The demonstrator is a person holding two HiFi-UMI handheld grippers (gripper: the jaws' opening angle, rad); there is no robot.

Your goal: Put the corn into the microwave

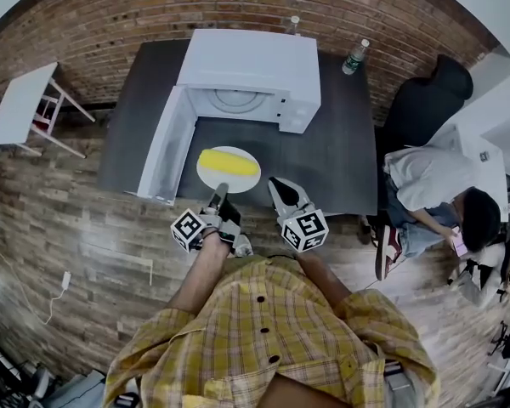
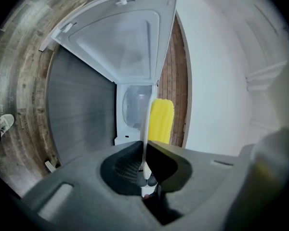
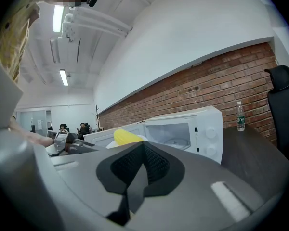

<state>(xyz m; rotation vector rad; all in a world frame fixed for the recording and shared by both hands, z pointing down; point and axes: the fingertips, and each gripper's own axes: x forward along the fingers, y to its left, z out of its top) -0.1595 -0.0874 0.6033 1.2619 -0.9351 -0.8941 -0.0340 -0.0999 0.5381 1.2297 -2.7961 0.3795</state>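
Left gripper: jaws pinching near rim of white plate. One corn cob lying on plate, outside microwave. One microwave at plate's 12 o'clock, door swung open at 10. Right gripper: jaws pressed together, nothing between, just off plate's 4 o'clock. Dark grey table; two bottles along far edge. Wood-plank floor, brick wall, one black chair at 3.

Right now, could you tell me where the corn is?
In the head view, the corn lies on the white plate clamped in the left gripper, centre frame, just before the open microwave.
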